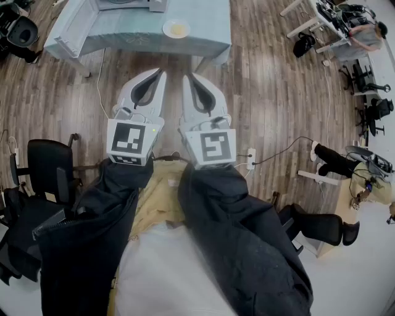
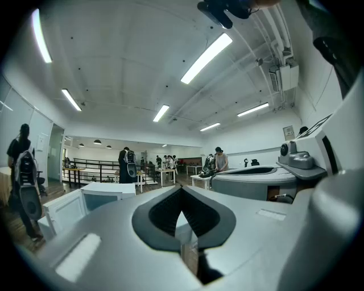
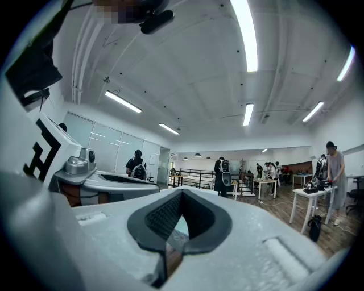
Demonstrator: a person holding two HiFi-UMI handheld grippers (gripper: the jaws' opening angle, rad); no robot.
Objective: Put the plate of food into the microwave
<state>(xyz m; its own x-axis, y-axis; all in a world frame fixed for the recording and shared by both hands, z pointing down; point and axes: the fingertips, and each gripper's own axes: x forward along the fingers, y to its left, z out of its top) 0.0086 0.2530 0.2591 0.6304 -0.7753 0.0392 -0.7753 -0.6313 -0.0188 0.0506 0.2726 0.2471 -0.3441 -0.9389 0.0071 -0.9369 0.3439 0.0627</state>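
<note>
A wooden floor [image 1: 271,92] is filling most of the head view, with a black office chair [image 1: 46,166] sitting at the left edge. Nearest, in the lower half of the frame, the person's dark sleeves [image 1: 92,210] are reaching forward side by side.

Just above them, at the middle of the frame, the left gripper [image 1: 159,75] and the right gripper [image 1: 187,79] are pointing up the frame, nearly parallel and close beside each other. Each gripper view is showing its own jaws meeting at the tips with nothing between them, so both are drawn together and carrying nothing. They seem to be held level and out in front like this because the person is standing well back from the work and no grasp is under way.

Farther off, along the top of the frame, a table [image 1: 210,31] under a pale cloth is waiting. The plate of food [image 1: 176,28] is sitting on it near the front edge, top centre, well apart from both grippers. To its left a grey box [image 1: 133,4] is being cut off by the top edge; it may be the microwave, though too little is showing to be sure. The task looks not yet begun.
</note>
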